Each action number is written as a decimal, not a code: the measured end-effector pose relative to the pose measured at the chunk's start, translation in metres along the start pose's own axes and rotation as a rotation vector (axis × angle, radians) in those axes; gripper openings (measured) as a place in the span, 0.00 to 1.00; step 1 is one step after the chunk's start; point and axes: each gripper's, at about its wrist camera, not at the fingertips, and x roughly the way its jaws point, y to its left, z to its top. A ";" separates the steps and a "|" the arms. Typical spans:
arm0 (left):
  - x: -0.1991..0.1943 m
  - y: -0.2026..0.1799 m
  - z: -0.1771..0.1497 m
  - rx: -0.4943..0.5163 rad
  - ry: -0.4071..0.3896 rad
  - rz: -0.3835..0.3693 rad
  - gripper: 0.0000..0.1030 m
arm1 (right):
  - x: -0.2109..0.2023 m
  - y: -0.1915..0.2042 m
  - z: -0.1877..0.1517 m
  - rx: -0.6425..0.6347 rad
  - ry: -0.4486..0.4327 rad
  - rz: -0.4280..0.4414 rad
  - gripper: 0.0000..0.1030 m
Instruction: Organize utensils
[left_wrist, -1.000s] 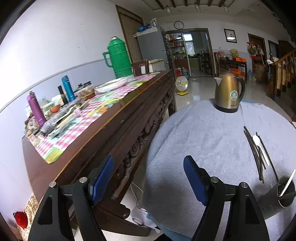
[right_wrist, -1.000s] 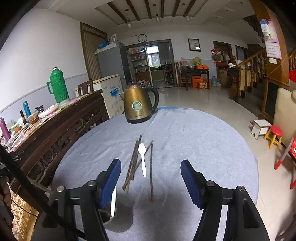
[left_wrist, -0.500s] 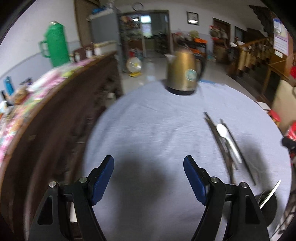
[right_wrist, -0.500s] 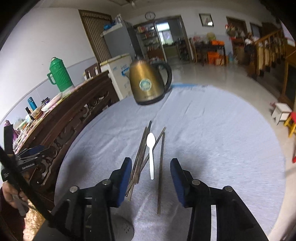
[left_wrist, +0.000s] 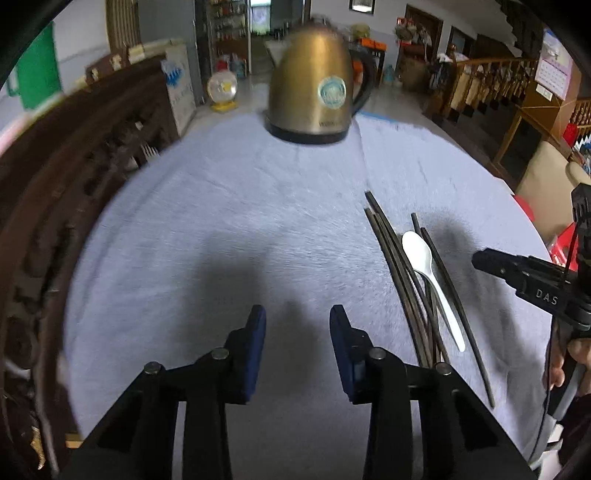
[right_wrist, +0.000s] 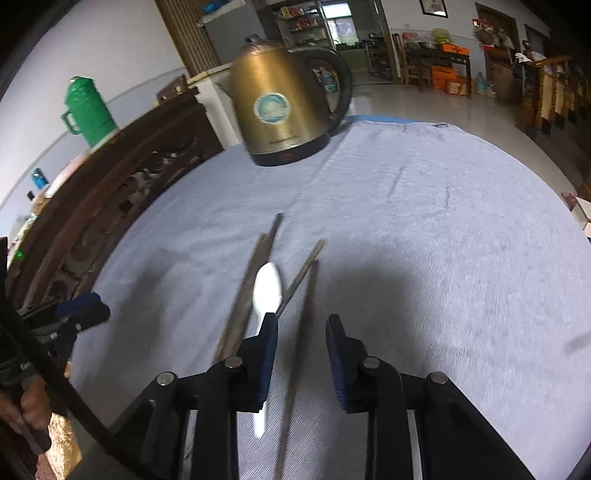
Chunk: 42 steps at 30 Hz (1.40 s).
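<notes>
1. Left gripper (left_wrist: 297, 317): jaws part-way apart with nothing between them, just narrowed; poised over bare grey tablecloth (left_wrist: 221, 221), to the left of the utensils and well apart from them, presumably waiting rather than reaching.
2. Right gripper (right_wrist: 301, 325): jaws part-way apart and just closing in, clamped on nothing; straddling one dark chopstick (right_wrist: 295, 354), apparently narrowed beforehand to suit so thin a stick. Contact with the pads not shown.
3. White plastic spoon (left_wrist: 428, 280): lying bowl towards the kettle, across the loose chopsticks (left_wrist: 399, 280); handle passing under the right gripper's left pad in the right wrist view.
4. Chopsticks: scattered roughly parallel on the cloth, some crossing, none yet gathered; probably laid out loose as the material to be sorted.
5. Gold electric kettle (right_wrist: 280, 110): upright at the far edge of the table, clear of the work area.
6. Utensil holder: not in view in either current picture.
7. Carved wooden sideboard (right_wrist: 110, 206): beside the table, with a green thermos (right_wrist: 88, 110) on top; irrelevant to the sorting.
</notes>
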 end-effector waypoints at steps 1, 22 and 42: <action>0.009 -0.004 0.004 0.000 0.018 -0.015 0.36 | 0.008 -0.002 0.005 0.007 0.013 0.005 0.28; 0.106 -0.060 0.064 0.078 0.159 -0.109 0.38 | 0.059 -0.035 0.024 0.083 0.152 0.004 0.09; 0.109 -0.066 0.067 0.104 0.157 -0.082 0.08 | 0.061 -0.030 0.030 0.078 0.182 -0.034 0.09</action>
